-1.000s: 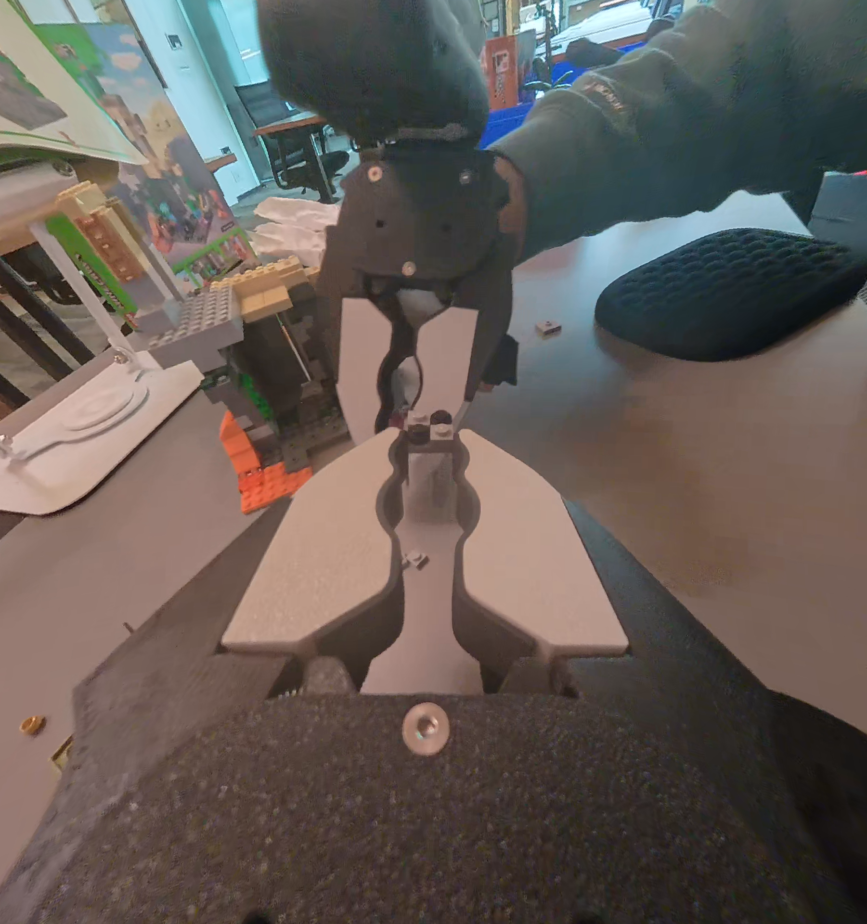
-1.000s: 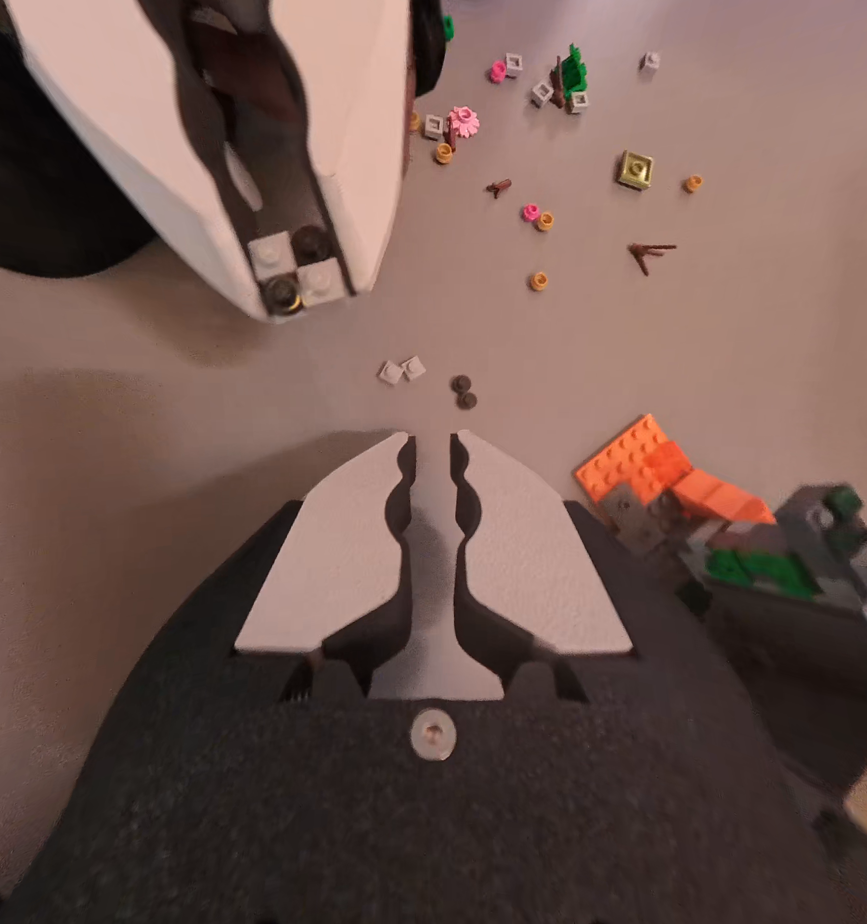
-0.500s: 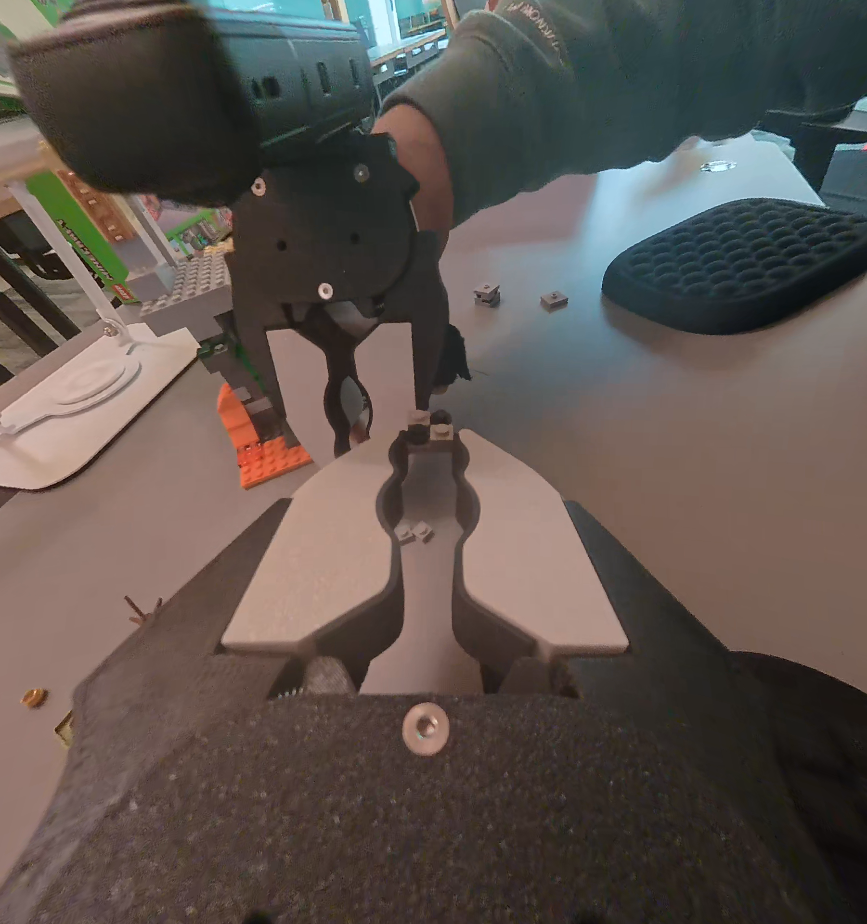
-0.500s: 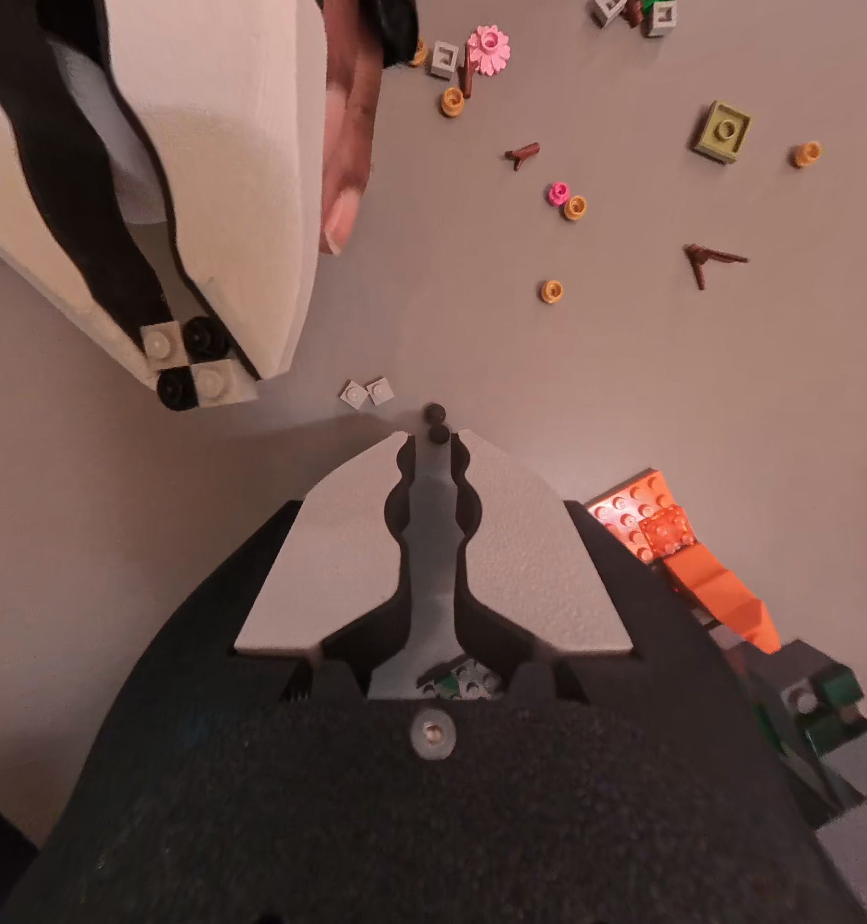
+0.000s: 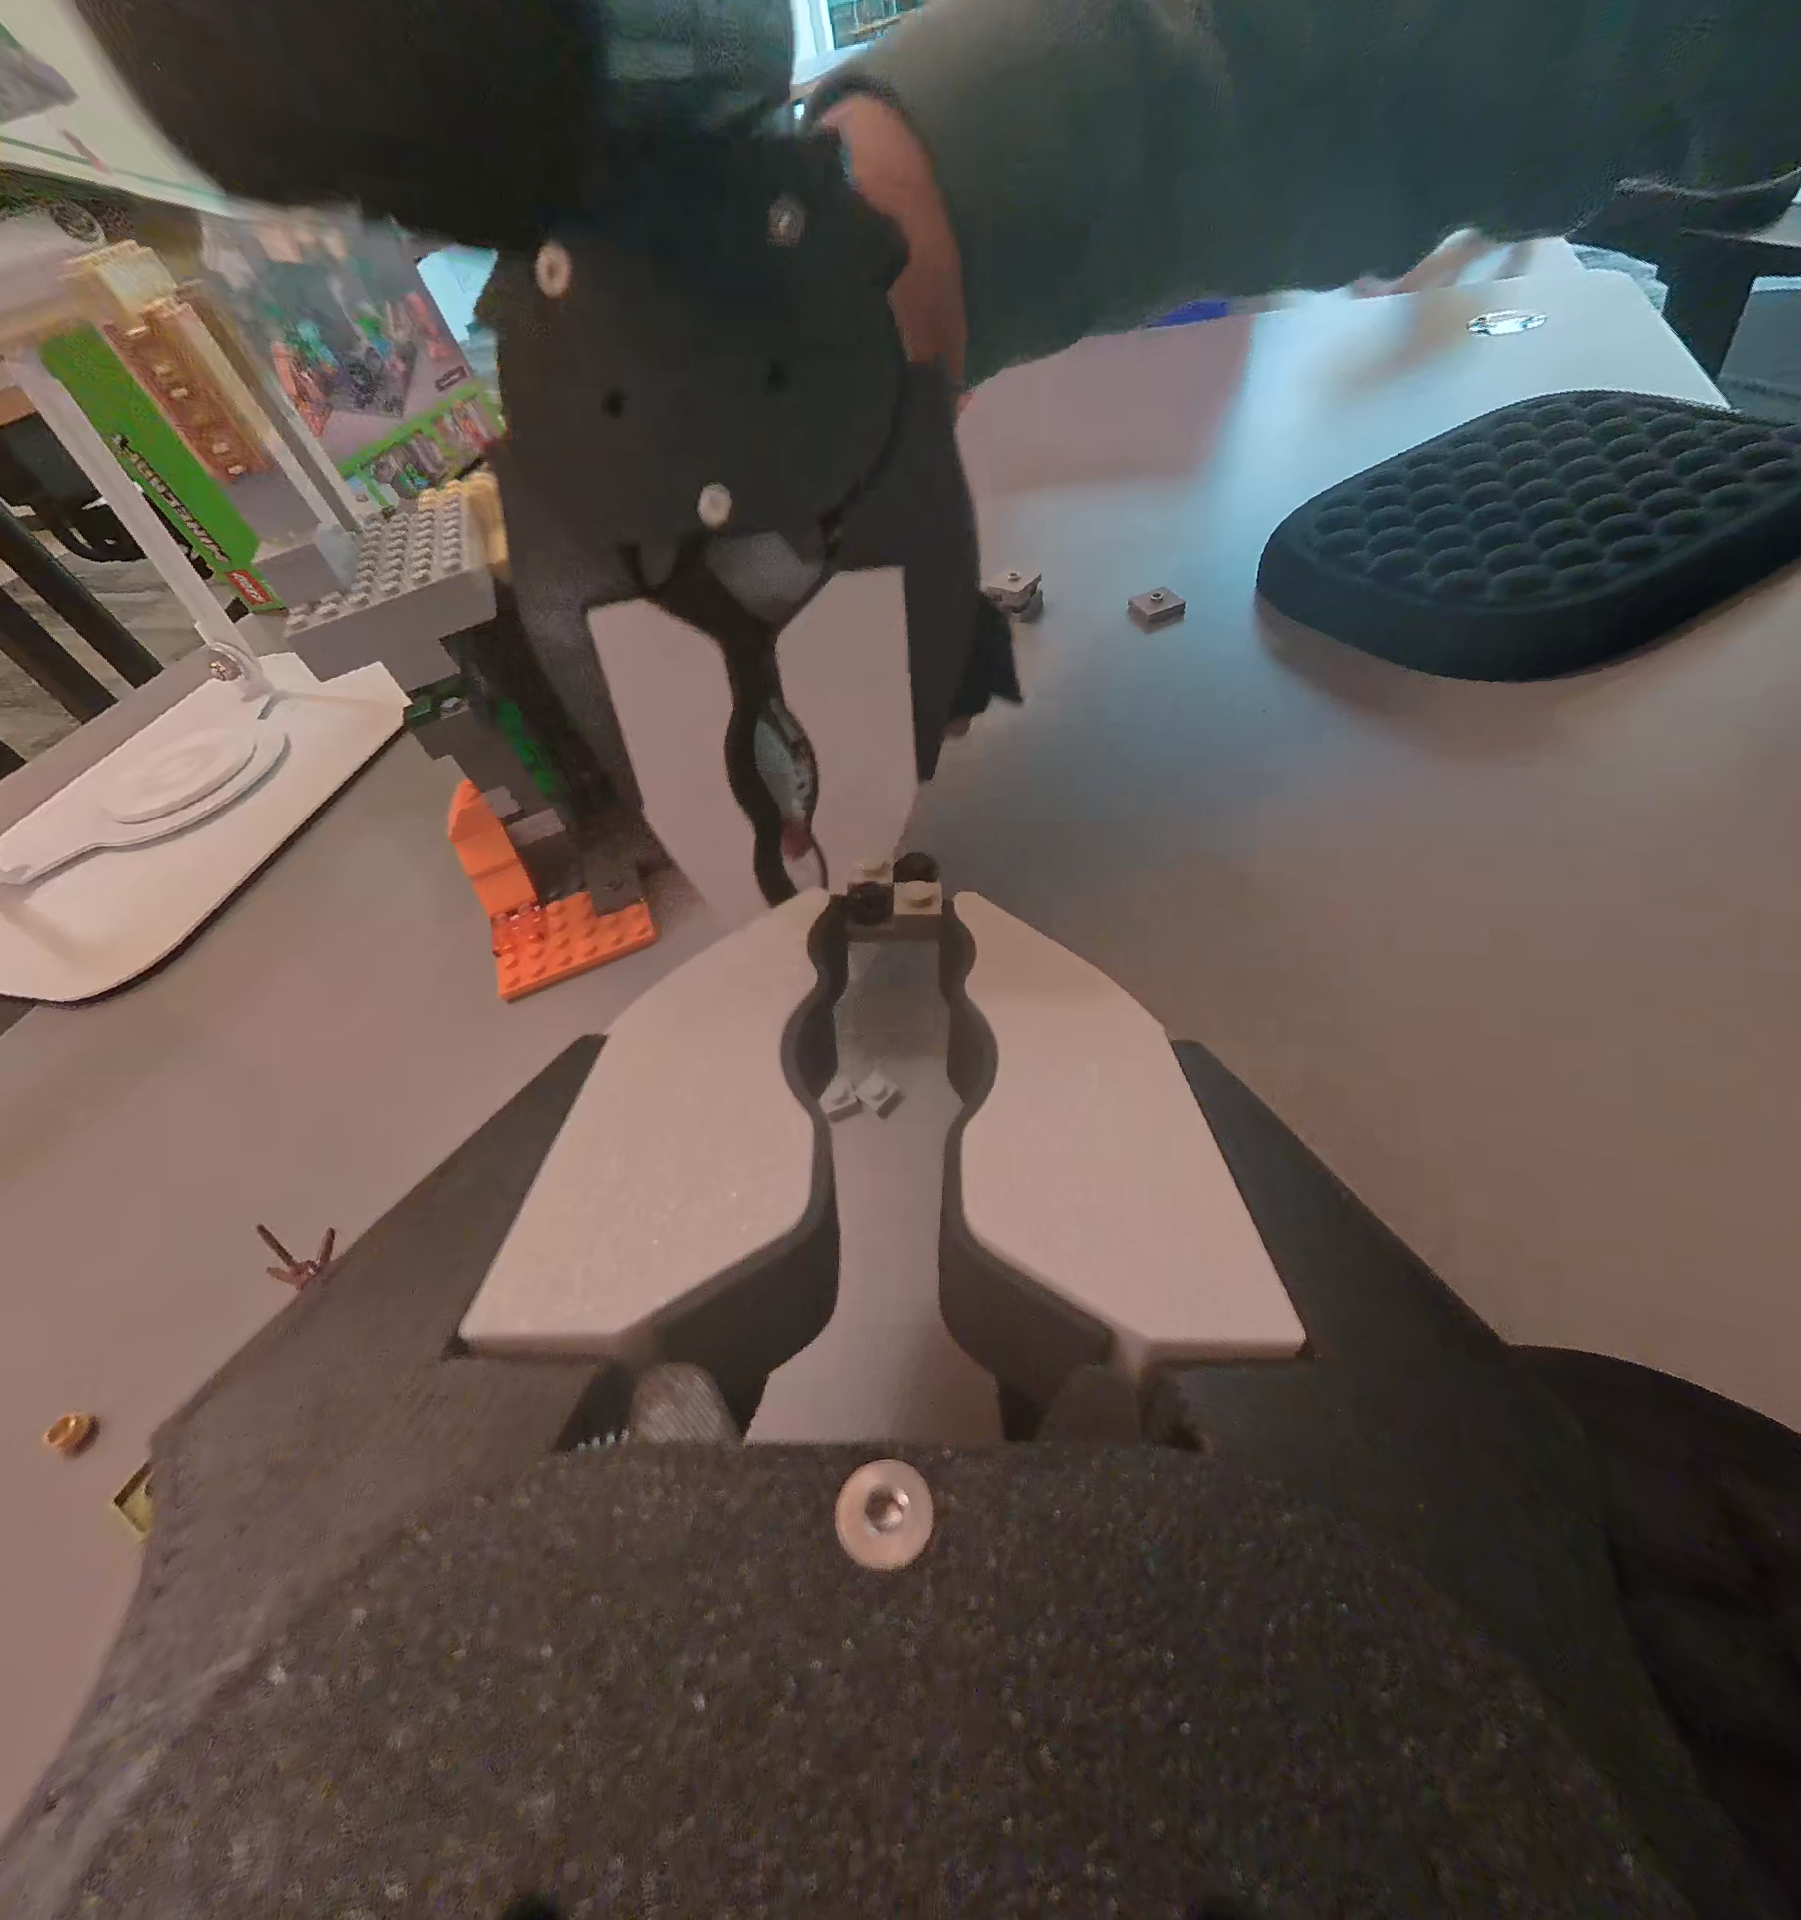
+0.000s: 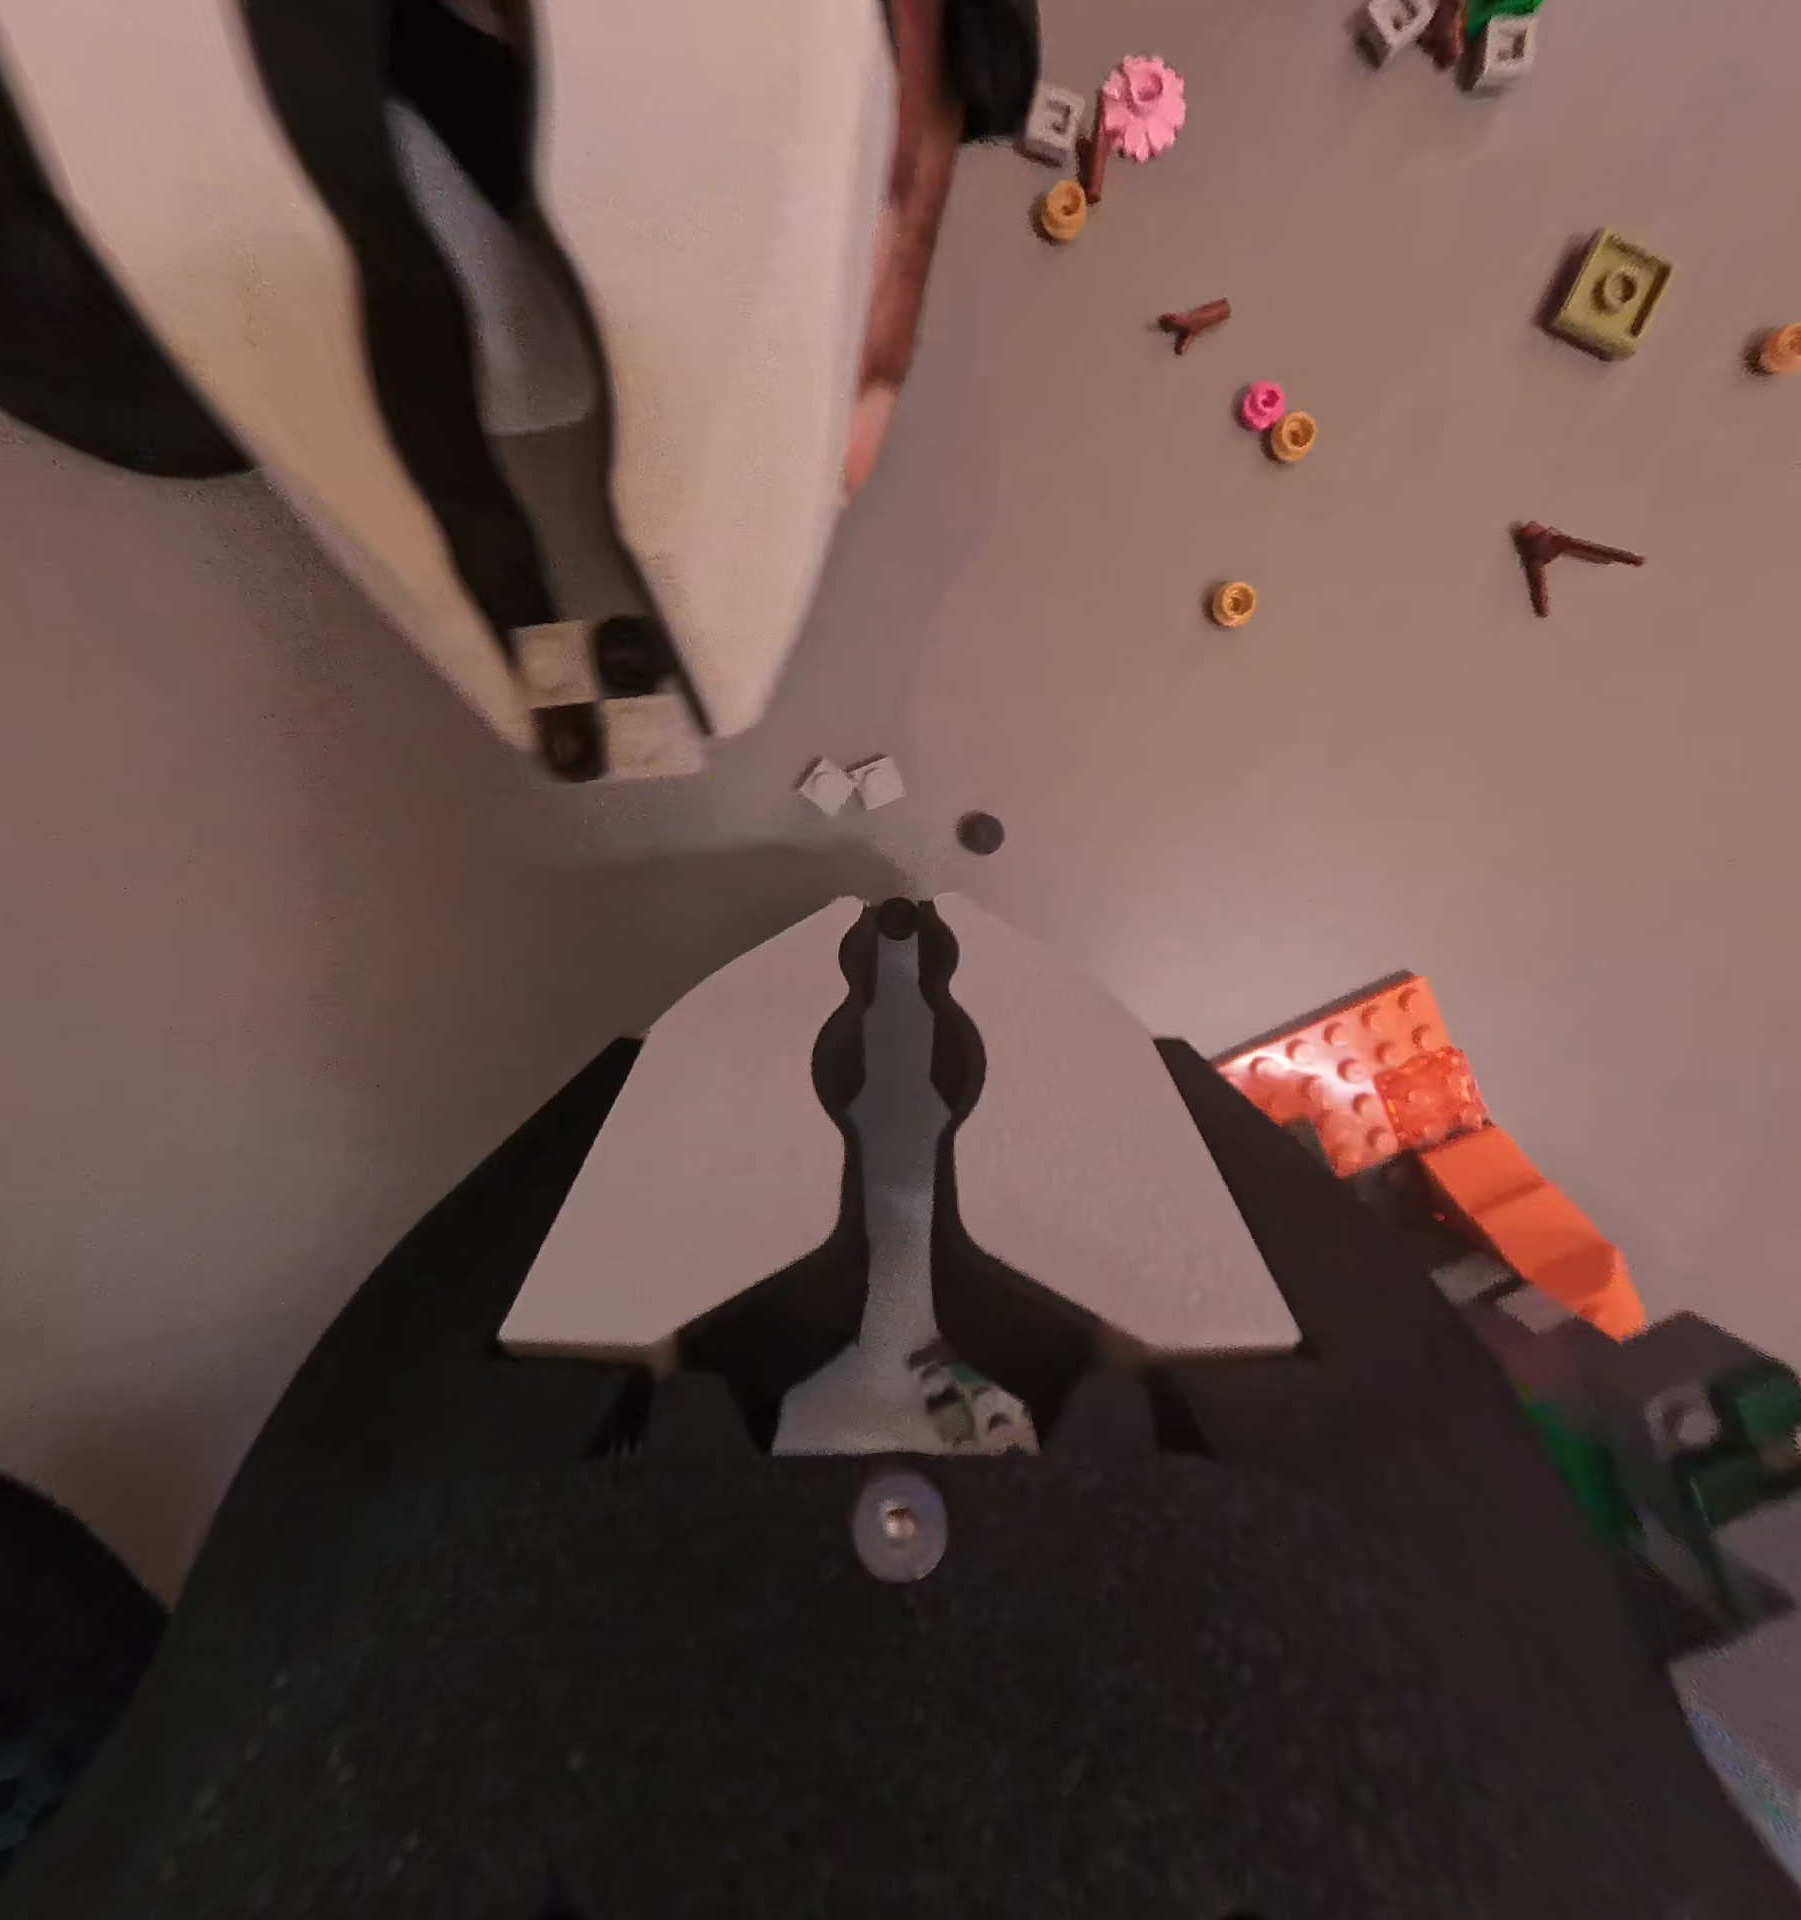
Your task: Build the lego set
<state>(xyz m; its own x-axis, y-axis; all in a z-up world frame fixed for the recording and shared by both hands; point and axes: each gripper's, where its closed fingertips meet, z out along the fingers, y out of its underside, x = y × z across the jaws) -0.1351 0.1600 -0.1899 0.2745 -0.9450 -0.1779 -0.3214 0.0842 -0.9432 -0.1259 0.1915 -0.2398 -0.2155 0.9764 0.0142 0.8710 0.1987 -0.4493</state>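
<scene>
Left wrist view: the left gripper [image 5: 893, 902] fills the lower half of the frame, its two pale fingers reaching toward the centre. Its tips are clamped on a small checkered lego assembly [image 5: 894, 896] of grey and black one-stud pieces, held just above a grey table [image 5: 1395, 935]. Through the gap between the fingers, two small grey tiles [image 5: 863, 1097] lie on the table. Directly beyond, the right gripper [image 5: 839, 862] points down from the upper centre, held by a person's hand and a dark sleeve [image 5: 1239, 135]. At left of centre stands a partly built lego model [image 5: 522, 790] with an orange base and a grey studded roof. Farther left is a white stand base [image 5: 148, 810], with a green set box [image 5: 283, 416] behind it. A black honeycomb-textured pad [image 5: 1561, 540] lies at the upper right.

Right wrist view: looking straight down, the right gripper [image 6: 897, 914] rises from the bottom, its tips pinched on a small dark round stud [image 6: 897, 918] at the table. A second dark round stud [image 6: 980, 832] lies just up and right, apart from it. The two grey tiles [image 6: 852, 783] sit near the tips. The left gripper [image 6: 615, 707] enters from the upper left with the checkered assembly [image 6: 605, 701] at its end. The orange model [image 6: 1415, 1122] is at the right edge. Loose pieces are scattered at the upper right: a pink flower [image 6: 1143, 108], gold studs [image 6: 1232, 603], brown twigs [image 6: 1561, 556] and an olive plate [image 6: 1609, 293].
</scene>
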